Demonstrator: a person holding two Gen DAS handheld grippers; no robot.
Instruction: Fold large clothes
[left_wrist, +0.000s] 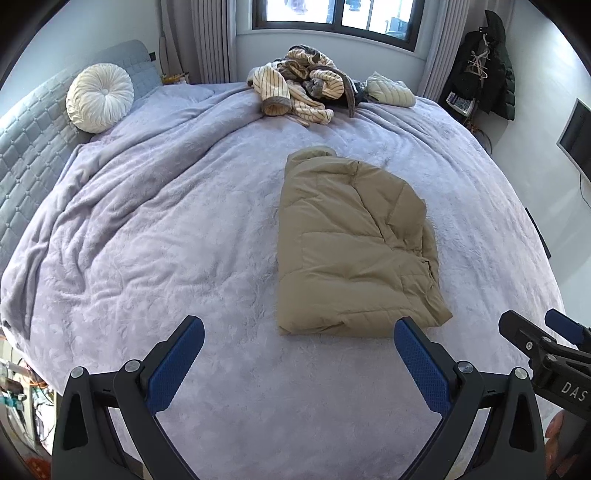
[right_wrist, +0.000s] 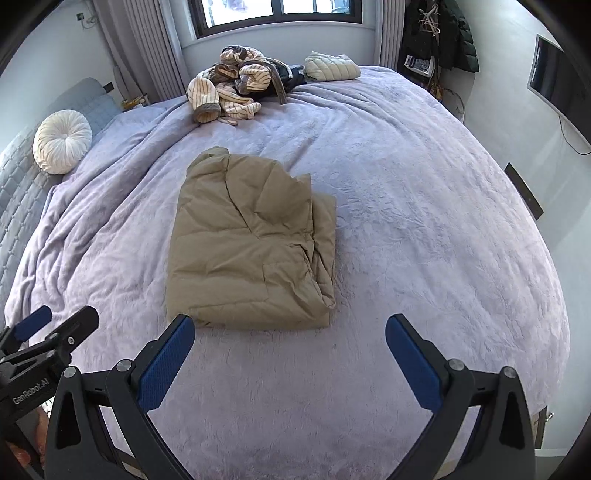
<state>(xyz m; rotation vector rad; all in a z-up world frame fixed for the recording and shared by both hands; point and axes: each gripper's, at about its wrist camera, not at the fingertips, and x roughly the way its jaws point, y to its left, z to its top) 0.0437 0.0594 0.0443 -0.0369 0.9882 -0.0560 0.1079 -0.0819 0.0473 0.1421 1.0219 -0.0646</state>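
Right wrist view shows the tan quilted puffer jacket (right_wrist: 251, 240) lying folded into a compact rectangle mid-bed on the lilac fleece blanket (right_wrist: 424, 221). My right gripper (right_wrist: 290, 336) and left gripper (left_wrist: 299, 339) both gape wide, holding nothing. I judge this garment finished; the striped heap of clothes (right_wrist: 236, 86) near the window remains.

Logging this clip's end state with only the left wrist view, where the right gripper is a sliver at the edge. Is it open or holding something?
Observer: The right gripper is wide open, with nothing between its fingers and only the blanket beneath.
Operator: One finger of the left gripper hides part of the near edge of the tan jacket. Is it flat?
Observer: In the right wrist view that edge shows whole, lying on the blanket, with folded layers stacked along the jacket's right side.
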